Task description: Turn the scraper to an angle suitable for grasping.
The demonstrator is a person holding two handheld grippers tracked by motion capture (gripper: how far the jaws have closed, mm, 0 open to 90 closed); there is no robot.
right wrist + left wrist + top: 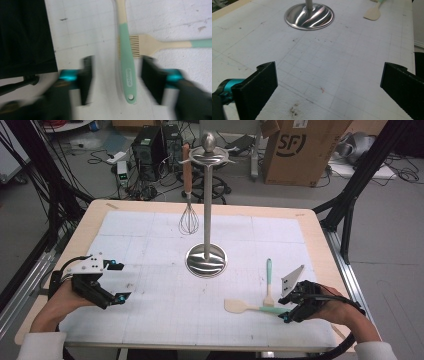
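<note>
Spatula (248, 307) with a green handle lies flat at the desk's (320, 245) near right, its handle end between the spread pads of the right gripper (289, 311), which do not touch it. A brush (269, 282) lies just beside it. Left gripper (119, 281) is open over the white grid mat (150, 270). Cables and a cardboard box (300, 150) crowd the floor behind.

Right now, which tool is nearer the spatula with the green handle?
Right. The right tool straddles the spatula handle, jaws open. The left tool sits far across the mat.
</note>
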